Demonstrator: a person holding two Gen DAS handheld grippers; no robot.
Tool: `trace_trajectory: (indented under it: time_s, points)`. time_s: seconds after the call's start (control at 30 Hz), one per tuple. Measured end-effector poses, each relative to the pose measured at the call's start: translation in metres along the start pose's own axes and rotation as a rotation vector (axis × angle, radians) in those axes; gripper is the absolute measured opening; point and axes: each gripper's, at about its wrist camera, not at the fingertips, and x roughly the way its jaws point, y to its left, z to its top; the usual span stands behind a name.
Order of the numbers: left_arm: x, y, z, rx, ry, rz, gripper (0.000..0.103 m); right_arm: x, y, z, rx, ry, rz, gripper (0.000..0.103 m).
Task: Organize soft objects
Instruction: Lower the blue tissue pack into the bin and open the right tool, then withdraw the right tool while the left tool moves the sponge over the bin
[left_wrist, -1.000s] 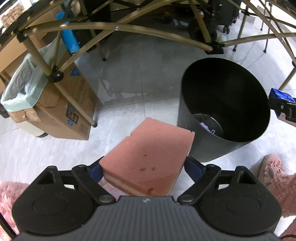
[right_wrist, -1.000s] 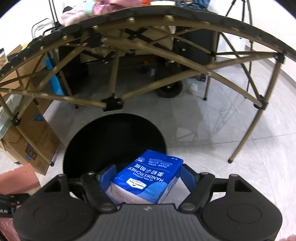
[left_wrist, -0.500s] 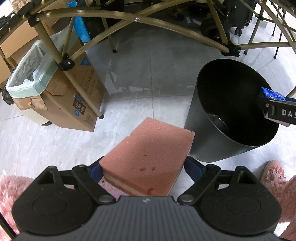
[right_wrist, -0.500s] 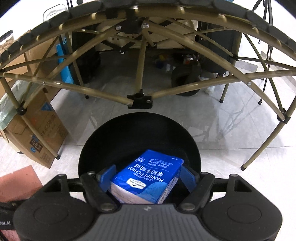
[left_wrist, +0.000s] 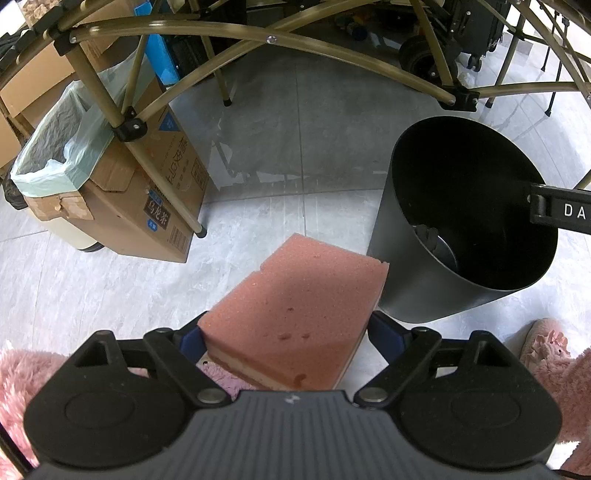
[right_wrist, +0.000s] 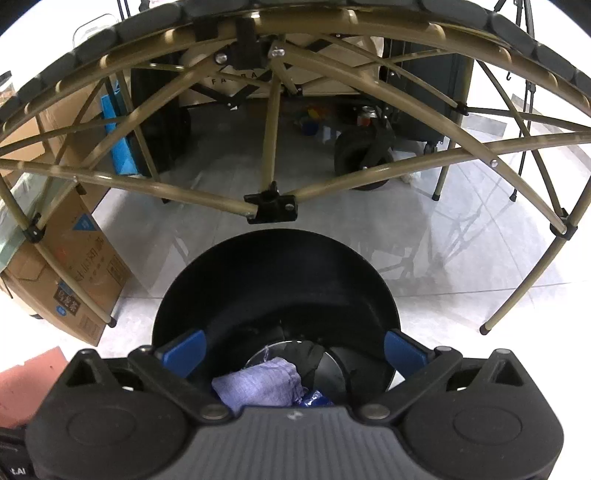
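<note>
Both claws of mine are hanging near the black bin (left_wrist: 436, 236), which is standing on the grey floor. My left gripper (left_wrist: 286, 332) is squeezing the pink sponge (left_wrist: 295, 314) just beside the bin's wall. My right gripper (right_wrist: 293, 349) is staying spread wide over the bin's mouth, holding nothing. Below it a lilac cloth (right_wrist: 258, 387) and a small blue pack (right_wrist: 314, 398) are lying inside the bin.

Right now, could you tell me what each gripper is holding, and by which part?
The left gripper holds the pink sponge by its two long sides, near the rear end. The right gripper is open and holds nothing.
</note>
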Motion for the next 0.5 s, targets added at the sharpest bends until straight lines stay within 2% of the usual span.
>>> trace_trajectory:
  time_s: [0.33,0.5]
  points:
    - [-0.0008,-0.0011,0.0004,0.001,-0.002,-0.003,0.089,0.0016,0.0005,-0.0026,-0.018,0.030,0.006,0.103]
    - [-0.0012,-0.0035,0.0020,0.006,-0.001,-0.003,0.089,0.0056,0.0008,-0.0048,-0.028,0.102,0.008,0.103]
